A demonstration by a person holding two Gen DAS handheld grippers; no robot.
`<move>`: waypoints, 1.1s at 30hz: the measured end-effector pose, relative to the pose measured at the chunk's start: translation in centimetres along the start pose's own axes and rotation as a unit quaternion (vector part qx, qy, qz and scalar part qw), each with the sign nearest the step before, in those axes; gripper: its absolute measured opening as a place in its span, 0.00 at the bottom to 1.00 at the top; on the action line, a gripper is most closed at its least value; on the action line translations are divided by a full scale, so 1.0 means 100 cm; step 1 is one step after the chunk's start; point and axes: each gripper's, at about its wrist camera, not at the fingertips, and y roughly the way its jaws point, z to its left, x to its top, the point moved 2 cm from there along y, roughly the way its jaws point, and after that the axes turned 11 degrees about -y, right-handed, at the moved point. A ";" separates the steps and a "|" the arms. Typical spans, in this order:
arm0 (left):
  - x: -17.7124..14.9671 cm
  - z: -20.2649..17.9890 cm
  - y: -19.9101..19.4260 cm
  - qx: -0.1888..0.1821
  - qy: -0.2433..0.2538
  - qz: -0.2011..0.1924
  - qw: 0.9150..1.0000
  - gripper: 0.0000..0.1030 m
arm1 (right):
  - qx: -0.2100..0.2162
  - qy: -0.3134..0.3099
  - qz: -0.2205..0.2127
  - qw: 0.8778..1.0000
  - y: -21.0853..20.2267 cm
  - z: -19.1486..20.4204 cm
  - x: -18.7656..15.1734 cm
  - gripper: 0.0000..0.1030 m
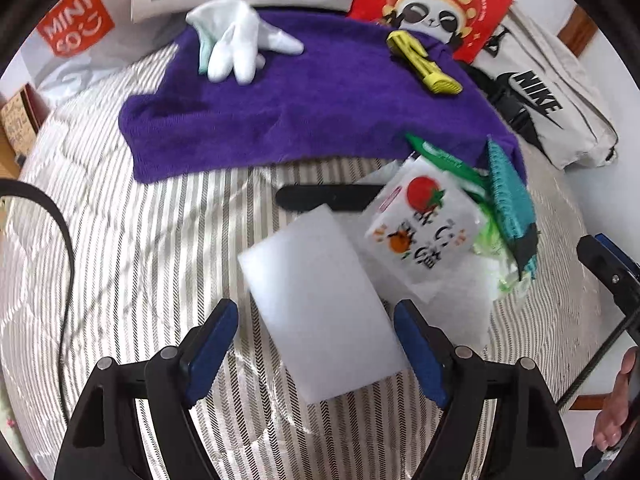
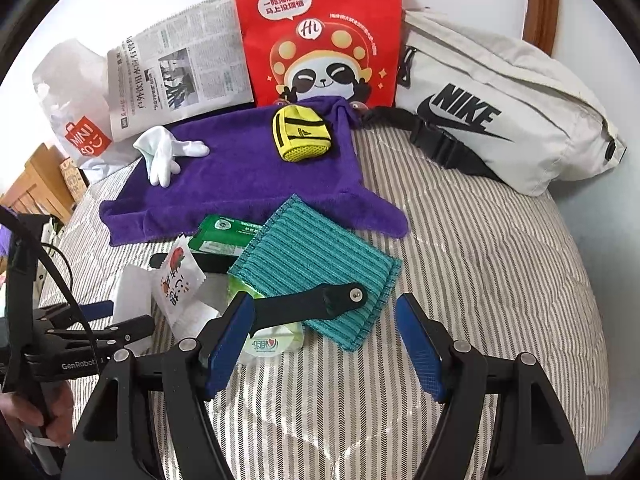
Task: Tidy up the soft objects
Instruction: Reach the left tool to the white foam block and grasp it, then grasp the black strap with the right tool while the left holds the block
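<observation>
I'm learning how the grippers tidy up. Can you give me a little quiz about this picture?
1. True or false: the white glove lies on the purple towel.
2. Which gripper has the white foam block between its open fingers: left or right?
3. What colour is the small pouch on the towel: A red, B yellow, C green?

Key: 1 true; 2 left; 3 B.

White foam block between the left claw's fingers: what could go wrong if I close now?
The white foam block sits skewed in the open left claw, so it may twist. Its far corner touches the tomato-print packet, which could drag along.
</observation>
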 end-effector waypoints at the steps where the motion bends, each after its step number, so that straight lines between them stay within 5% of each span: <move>1: -0.001 0.001 0.002 0.002 -0.004 0.005 1.000 0.77 | 0.000 0.000 0.002 1.000 0.001 0.000 0.000 0.71; 6: -0.002 -0.001 0.012 0.002 -0.013 0.013 1.000 0.76 | -0.004 -0.008 0.009 1.000 0.006 0.003 -0.002 0.71; 15: -0.005 0.017 0.010 0.123 0.044 -0.040 0.991 0.75 | -0.011 -0.007 0.010 1.000 0.007 -0.004 -0.004 0.71; 21: 0.000 0.023 0.011 0.041 0.042 -0.038 0.998 0.75 | -0.018 -0.003 0.013 1.000 0.008 -0.014 -0.008 0.71; 23: 0.001 0.019 0.013 0.033 0.054 -0.046 0.997 0.67 | -0.021 0.005 0.014 1.000 0.008 -0.021 -0.011 0.71; 25: -0.001 0.016 0.015 0.035 0.066 -0.051 0.996 0.46 | -0.022 0.012 0.014 1.000 0.009 -0.026 -0.012 0.71; 33: -0.006 0.040 0.005 0.036 0.070 -0.089 0.993 0.46 | 0.003 0.003 0.012 1.000 0.021 -0.021 -0.013 0.71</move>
